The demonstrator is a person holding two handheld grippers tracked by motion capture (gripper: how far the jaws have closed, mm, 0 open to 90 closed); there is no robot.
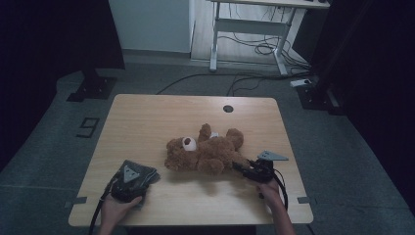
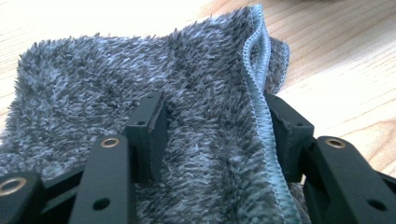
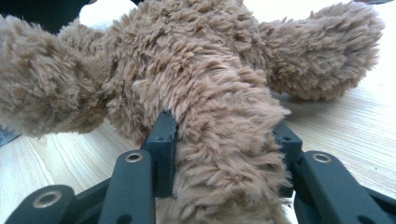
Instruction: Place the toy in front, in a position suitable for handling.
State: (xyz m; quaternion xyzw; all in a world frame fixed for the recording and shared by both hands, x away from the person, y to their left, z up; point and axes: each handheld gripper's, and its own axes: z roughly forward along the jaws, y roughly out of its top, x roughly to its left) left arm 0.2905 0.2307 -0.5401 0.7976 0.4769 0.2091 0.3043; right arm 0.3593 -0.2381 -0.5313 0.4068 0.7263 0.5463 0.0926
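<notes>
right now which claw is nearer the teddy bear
Right. The right claw is clamped on a limb of the teddy bear; the left claw sits apart on the grey towel.

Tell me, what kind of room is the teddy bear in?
Probably a workroom or lab, not a bedroom. The teddy bear lies on a plain wooden table standing alone on grey carpet, loose cables trail across the floor by a white desk frame, and dark curtains hang at the sides.

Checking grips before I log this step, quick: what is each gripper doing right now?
Left gripper: jaws straddle the fluffy grey folded towel; a firm pinch cannot be told.
Right gripper: closed on a limb of the brown plush teddy bear.
</notes>
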